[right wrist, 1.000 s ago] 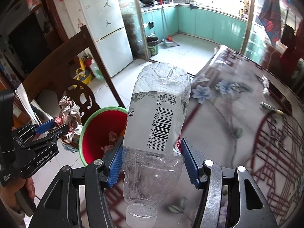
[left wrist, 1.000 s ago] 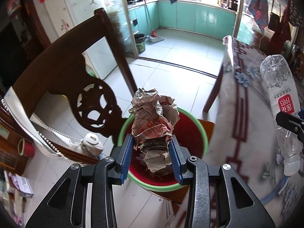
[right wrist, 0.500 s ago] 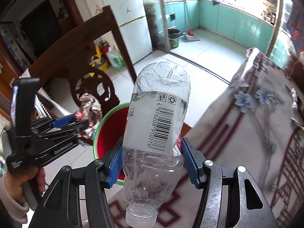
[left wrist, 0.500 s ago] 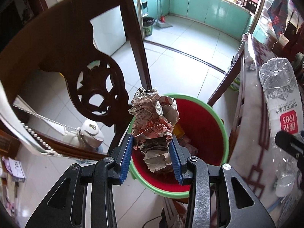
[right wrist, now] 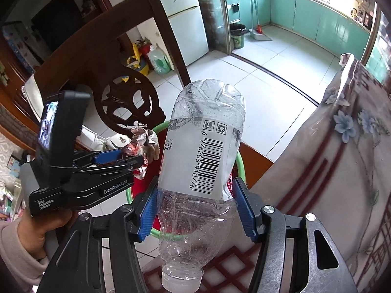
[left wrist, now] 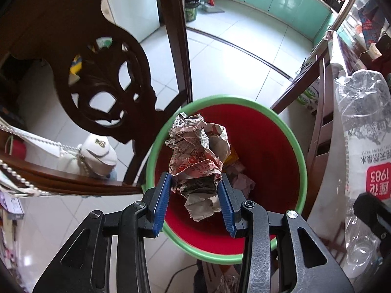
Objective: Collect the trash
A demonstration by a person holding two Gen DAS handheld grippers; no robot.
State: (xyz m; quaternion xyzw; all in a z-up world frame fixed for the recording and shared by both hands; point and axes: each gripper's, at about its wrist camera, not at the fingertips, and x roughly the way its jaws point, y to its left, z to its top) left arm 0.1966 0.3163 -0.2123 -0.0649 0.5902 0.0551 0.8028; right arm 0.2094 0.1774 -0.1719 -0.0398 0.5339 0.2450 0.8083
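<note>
Drop-off step. At left, a carved wooden chair back point(left wrist: 97, 78) crowds the bin's rim. The left hand-held gripper point(left wrist: 194, 201) clenches a crumpled paper wad point(left wrist: 198, 161) directly above the red bin point(left wrist: 273, 151) (green-rimmed, some scraps already inside); next it need only release. The right hand-held gripper point(right wrist: 196, 211) grasps a clear plastic bottle point(right wrist: 202, 161), cap toward the camera, beside the bench point(right wrist: 337, 171) edge; it must shift left over the bin.

The bin point(left wrist: 290, 151) is red inside with a green rim. The crumpled paper point(left wrist: 198, 161) is pale with red print. The clear bottle point(right wrist: 202, 161) wears a white label with a black barcode. Both tools have blue pads point(right wrist: 245, 210). The worktop's cloth point(right wrist: 342, 171) is cream with blue flowers and red stripes.
</note>
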